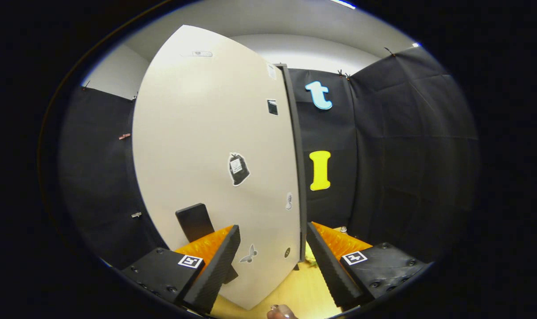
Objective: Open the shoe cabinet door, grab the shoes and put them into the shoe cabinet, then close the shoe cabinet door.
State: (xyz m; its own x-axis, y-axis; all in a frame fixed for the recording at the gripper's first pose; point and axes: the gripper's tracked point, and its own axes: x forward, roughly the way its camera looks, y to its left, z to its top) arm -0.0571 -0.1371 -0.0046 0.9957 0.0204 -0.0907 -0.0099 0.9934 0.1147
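Tongs: the tongs (272, 261) are wide open and hold nothing; the two dark ribbed fingers (219, 266) stand well apart.
Door: the pale door (206, 146) of the shoe cabinet stands just ahead of the tongs and is seen at an angle, its dark free edge (297, 168) running down toward the gap between the fingers.
Door and fingers: the lower part of the door lies between the two fingers, nearer to the left one; whether any finger touches the door cannot be told.
Handle: a black handle (195, 221) sits on the door, just beyond the left finger.
Stickers: a black bag-shaped sticker (238, 169) is on the door beyond the fingers, and a small bird-shaped sticker (249, 254) is lower, just beside the left finger.
Floor: a light wooden floor (295, 288) shows between the fingers, under the door.
Hand: part of a finger (282, 312) of a person shows below the tongs.
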